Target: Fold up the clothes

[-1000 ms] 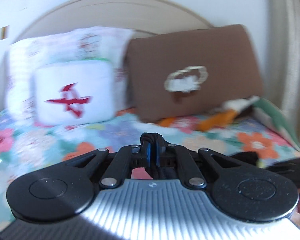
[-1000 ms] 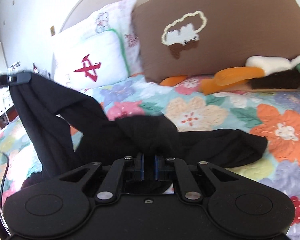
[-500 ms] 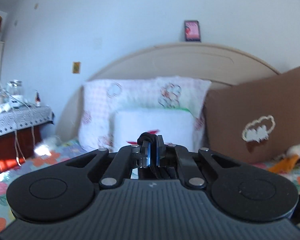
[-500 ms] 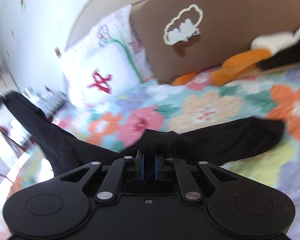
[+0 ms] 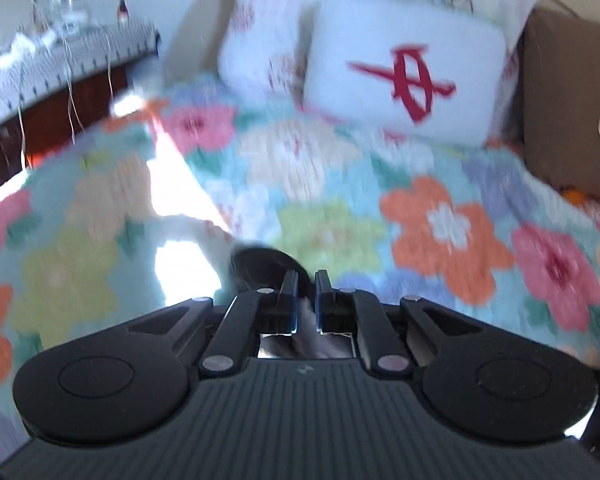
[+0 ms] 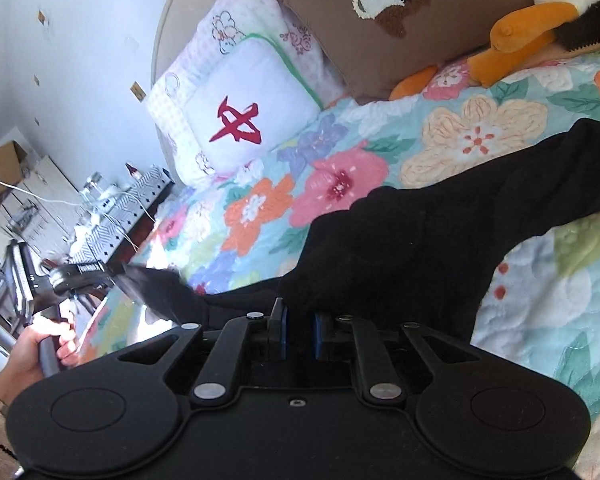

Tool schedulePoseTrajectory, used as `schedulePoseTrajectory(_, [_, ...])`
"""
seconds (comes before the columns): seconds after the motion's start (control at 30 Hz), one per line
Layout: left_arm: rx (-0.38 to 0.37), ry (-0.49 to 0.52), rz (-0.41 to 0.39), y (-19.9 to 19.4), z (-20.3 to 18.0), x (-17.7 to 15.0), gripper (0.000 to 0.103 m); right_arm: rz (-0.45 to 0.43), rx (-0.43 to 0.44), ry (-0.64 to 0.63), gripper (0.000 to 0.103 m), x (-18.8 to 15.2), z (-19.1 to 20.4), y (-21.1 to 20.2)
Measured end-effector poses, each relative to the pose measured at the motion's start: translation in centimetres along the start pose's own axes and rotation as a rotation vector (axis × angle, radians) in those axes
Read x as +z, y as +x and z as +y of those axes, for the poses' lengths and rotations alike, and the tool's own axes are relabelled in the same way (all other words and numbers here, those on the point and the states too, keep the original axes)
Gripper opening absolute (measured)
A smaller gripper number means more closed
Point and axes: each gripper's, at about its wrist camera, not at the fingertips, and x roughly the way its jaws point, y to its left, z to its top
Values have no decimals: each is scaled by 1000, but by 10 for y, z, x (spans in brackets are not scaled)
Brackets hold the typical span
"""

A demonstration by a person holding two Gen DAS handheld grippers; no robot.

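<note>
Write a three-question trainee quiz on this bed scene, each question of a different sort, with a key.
1. True or false: the right tongs grip the black garment.
2. The cushion with the red mark is: A white, B brown, C black.
3. Fill in: the left tongs grip a corner of the black ___.

Key: 1 true; 2 A; 3 garment.
</note>
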Motion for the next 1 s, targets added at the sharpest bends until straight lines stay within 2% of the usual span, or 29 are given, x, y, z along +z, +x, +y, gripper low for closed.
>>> schedulePoseTrajectory(0.03, [-27,27,-3,-7,-7,-4,10,2,2,3,17,0,-1,1])
schedulePoseTrajectory(0.1, [-82,84,-14,-21,-22,-11,25,5,0,4,17,1,-1,2])
schedulePoseTrajectory(0.13, [-110,113,-19,-29,-29,-14,42,5,-5,0,17,1,0,2])
schedulePoseTrajectory(0.17, [-153,133,-7,-34,-39,-14,53,6,-8,-3,17,1,0,3])
schedulePoseTrajectory(0.27, [-326,188,47,-43,-67,-15,53,8,-14,-17,17,3,4,3])
schedulePoseTrajectory(0.37, [-458,325,118,-45,-101,-28,55,0,-15,-63,16,7,12,1])
schedulePoseTrajectory(0.5, [-479,586,104,-51,-141,-60,59,-34,10,-131,15,26,26,-5])
schedulePoseTrajectory(0.53, [-482,621,99,-50,-146,-65,65,-44,21,-149,15,33,30,-5])
schedulePoseTrajectory(0.57, [-486,656,94,-49,-152,-70,77,-57,33,-172,14,40,34,-4])
schedulePoseTrajectory(0.63, [-470,703,129,-37,-163,-73,82,-70,34,-209,13,54,42,0])
schedulePoseTrajectory(0.7, [-454,749,166,-25,-174,-76,77,-69,27,-222,12,68,47,7])
schedulePoseTrajectory(0.73, [-454,746,162,-23,-173,-72,60,-54,25,-224,12,74,48,12])
schedulePoseTrajectory(0.77, [-455,743,156,-21,-172,-69,38,-38,21,-227,12,80,49,16])
schedulePoseTrajectory(0.8, [-455,739,151,-19,-172,-65,27,-20,13,-228,14,86,49,20])
schedulePoseTrajectory(0.83, [-456,736,146,-17,-171,-61,12,-3,-4,-225,15,90,48,21])
schedulePoseTrajectory(0.87, [-456,732,141,-15,-170,-57,8,11,-25,-223,18,92,46,22])
schedulePoseTrajectory(0.9, [-457,729,135,-14,-169,-53,8,21,-48,-225,34,91,43,22])
schedulePoseTrajectory(0.93, [-457,725,130,-12,-169,-49,7,30,-73,-230,46,90,40,21])
schedulePoseTrajectory(0.97, [-453,724,99,-14,-166,-46,7,38,-98,-235,62,89,36,20])
schedulePoseTrajectory(1.0, [-447,722,67,-16,-163,-43,7,49,-124,-240,64,87,32,20])
